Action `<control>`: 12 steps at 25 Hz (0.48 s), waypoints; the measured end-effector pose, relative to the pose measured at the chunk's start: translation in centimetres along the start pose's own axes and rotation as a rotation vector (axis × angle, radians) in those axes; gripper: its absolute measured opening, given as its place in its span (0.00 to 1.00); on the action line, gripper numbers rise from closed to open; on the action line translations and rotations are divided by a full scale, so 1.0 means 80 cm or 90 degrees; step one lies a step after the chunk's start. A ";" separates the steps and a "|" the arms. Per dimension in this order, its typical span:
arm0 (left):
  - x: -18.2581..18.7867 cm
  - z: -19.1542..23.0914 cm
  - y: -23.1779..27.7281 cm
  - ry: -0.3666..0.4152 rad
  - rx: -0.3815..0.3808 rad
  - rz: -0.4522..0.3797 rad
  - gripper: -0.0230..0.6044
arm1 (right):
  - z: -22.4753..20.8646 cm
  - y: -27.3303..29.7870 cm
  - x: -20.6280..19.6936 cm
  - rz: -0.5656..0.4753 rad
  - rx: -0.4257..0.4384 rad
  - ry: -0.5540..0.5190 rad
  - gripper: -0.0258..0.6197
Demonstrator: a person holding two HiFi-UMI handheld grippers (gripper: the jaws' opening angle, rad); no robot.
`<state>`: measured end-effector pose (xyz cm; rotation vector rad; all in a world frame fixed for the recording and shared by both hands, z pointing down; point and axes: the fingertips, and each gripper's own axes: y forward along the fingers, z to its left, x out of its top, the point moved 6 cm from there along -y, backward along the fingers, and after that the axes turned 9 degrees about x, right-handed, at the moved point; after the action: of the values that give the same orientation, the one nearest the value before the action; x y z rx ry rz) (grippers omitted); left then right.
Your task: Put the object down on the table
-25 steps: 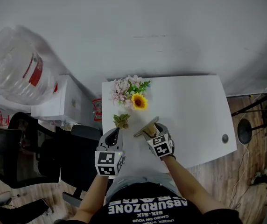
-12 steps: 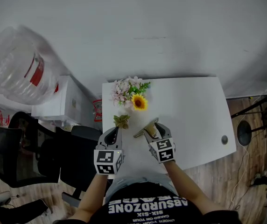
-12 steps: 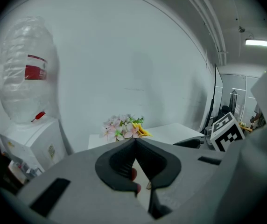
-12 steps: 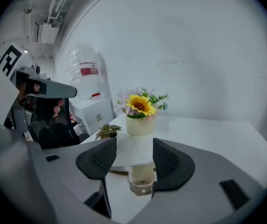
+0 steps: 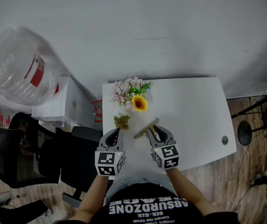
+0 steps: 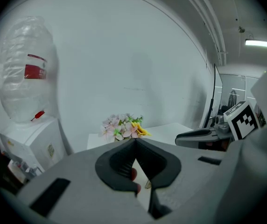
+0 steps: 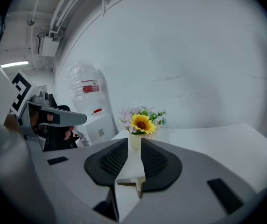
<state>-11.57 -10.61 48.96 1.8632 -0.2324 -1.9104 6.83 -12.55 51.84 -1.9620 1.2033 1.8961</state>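
Hovering near the table's (image 5: 194,111) front edge, bare top rightward, your right hand-held gripper (image 5: 158,132) has just been closing, slightly agape, empty; your left hand-held gripper (image 5: 114,134) is closed, empty. The tan T-shaped tool (image 5: 146,128) lies flat just ahead.

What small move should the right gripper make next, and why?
Probably draw the right gripper back toward the person, clear of the tool. The tool lies flat on the table. The jaws have just been closing and have nothing between them, so the put-down looks done.
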 end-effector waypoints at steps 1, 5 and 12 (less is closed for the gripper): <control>0.000 -0.001 0.000 0.000 -0.001 0.000 0.04 | 0.002 -0.002 0.002 -0.006 0.000 0.000 0.15; -0.002 -0.006 -0.001 0.002 -0.008 0.000 0.04 | 0.008 -0.010 0.008 -0.020 0.001 0.003 0.07; -0.006 -0.018 -0.003 0.006 -0.023 0.003 0.04 | 0.022 -0.014 0.008 -0.018 0.028 -0.008 0.04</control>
<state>-10.21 -9.89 49.20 1.8459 -0.1989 -1.8907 6.13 -10.97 50.50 -1.9312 1.1969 1.8492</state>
